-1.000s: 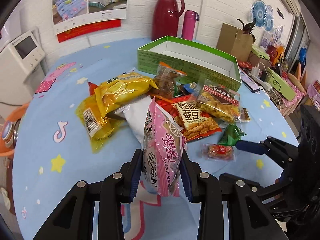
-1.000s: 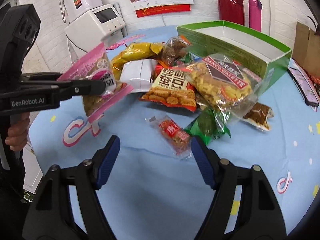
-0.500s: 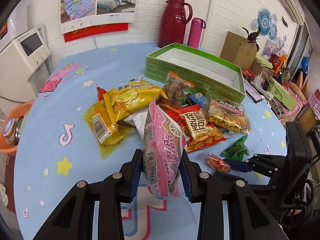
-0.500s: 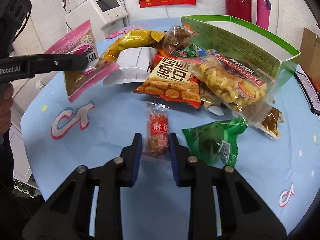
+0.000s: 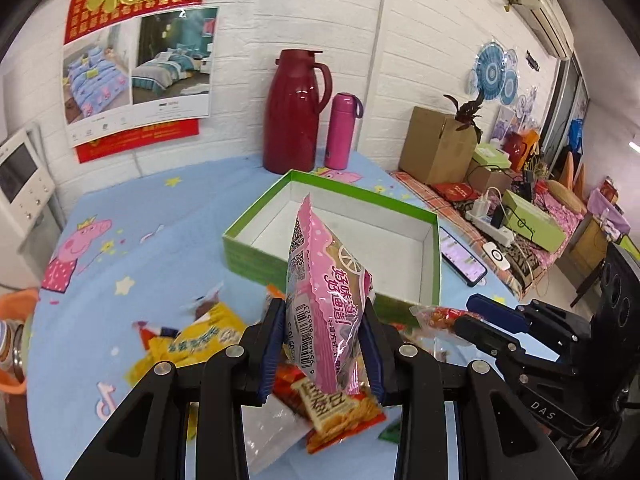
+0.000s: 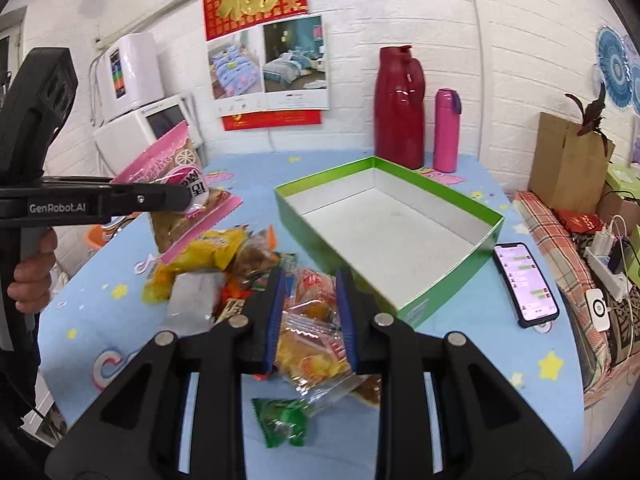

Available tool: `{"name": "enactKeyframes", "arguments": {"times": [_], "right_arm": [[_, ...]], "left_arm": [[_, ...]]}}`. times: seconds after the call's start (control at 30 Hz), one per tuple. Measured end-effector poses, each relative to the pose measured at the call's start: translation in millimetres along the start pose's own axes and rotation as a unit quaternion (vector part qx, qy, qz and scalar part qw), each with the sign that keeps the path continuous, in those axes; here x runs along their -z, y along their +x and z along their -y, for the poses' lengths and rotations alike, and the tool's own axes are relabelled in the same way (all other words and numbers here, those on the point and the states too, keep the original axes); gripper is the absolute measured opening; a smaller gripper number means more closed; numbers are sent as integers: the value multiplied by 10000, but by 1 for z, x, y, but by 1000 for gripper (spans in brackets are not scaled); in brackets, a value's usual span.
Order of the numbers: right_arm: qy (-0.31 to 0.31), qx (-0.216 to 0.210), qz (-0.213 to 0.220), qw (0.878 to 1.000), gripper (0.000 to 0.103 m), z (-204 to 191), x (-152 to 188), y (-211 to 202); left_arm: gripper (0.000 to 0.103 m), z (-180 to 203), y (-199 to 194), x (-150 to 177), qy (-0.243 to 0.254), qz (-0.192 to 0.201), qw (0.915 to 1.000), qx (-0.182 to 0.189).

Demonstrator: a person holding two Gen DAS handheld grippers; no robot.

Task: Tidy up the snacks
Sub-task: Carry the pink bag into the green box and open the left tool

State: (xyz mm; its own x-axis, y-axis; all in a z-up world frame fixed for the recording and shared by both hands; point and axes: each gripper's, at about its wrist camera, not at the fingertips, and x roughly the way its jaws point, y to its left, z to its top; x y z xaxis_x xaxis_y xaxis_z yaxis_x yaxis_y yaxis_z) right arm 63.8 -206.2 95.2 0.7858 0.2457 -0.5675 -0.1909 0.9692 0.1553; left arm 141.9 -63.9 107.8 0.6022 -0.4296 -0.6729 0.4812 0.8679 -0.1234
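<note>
My left gripper [image 5: 322, 314] is shut on a pink snack bag [image 5: 320, 264], held upright in the air just before the near wall of the open green box [image 5: 256, 256]. My right gripper [image 6: 311, 280] is shut on a small clear packet with red print [image 6: 316, 292], lifted above the snack pile beside the green box [image 6: 424, 308]. The box's white inside is bare. Below lie a yellow bag [image 6: 208, 252], a white bag [image 6: 196, 296], a small green packet [image 6: 284, 420] and an orange-red biscuit bag [image 5: 336, 412]. The right wrist view shows the pink bag [image 6: 172, 160] at the left.
A dark red thermos [image 5: 298, 112] and a pink bottle [image 5: 342, 132] stand behind the box by the wall. A phone [image 6: 524, 284] lies right of the box. A person's hand [image 6: 30, 280] holds the left gripper's handle. An orange basin [image 5: 16, 308] sits off the table's left edge.
The right gripper closed on the small red-print packet and lifted it off the table. Both grippers rose and moved forward toward the green box with their snacks.
</note>
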Motion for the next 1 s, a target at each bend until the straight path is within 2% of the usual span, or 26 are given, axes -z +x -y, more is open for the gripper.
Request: {"name": "enactKeyframes", "arguments": {"times": [0.2, 0.4, 0.43, 0.47, 0.5, 0.53, 0.57, 0.6, 0.67, 0.8, 0.83, 0.9, 1.0], "right_arm": [[447, 296, -116, 9985, 28, 45, -11, 33], [558, 360, -282, 9974, 28, 70, -14, 64], [519, 343, -322, 9975, 28, 72, -14, 71], [454, 340, -347, 9978, 29, 72, -13, 76], [363, 365, -401, 9979, 38, 72, -12, 82], [278, 437, -469, 9976, 48, 71, -10, 85], [200, 472, -428, 9978, 66, 69, -7, 85], [131, 433, -305, 9985, 78, 66, -5, 81], [62, 552, -243, 9982, 87, 62, -4, 73], [84, 597, -14, 9982, 89, 59, -15, 46], [119, 566, 71, 9983, 91, 58, -18, 37], [173, 549, 287, 9979, 102, 52, -23, 16], [60, 500, 536, 9973, 102, 37, -25, -11]], "left_arm": [[36, 15, 70, -35, 30, -240, 9997, 90], [36, 21, 126, -48, 35, -519, 9986, -1], [37, 21, 133, -48, 51, -546, 9985, -6], [42, 20, 139, -48, 88, -555, 9984, 8], [51, 20, 143, -47, 125, -560, 9983, 37], [80, 18, 146, -46, 121, -590, 9982, 22], [94, 16, 146, -43, 41, -575, 9983, -91], [94, 13, 143, -40, -34, -452, 9988, -210], [94, 12, 136, -35, 3, -331, 9991, -271], [94, 9, 114, -33, 14, -234, 9990, -372], [94, 9, 105, -32, 0, -178, 9991, -375], [94, 8, 86, -30, -55, -45, 9992, -386], [94, 10, 58, -23, -73, 132, 9985, -519]]}}
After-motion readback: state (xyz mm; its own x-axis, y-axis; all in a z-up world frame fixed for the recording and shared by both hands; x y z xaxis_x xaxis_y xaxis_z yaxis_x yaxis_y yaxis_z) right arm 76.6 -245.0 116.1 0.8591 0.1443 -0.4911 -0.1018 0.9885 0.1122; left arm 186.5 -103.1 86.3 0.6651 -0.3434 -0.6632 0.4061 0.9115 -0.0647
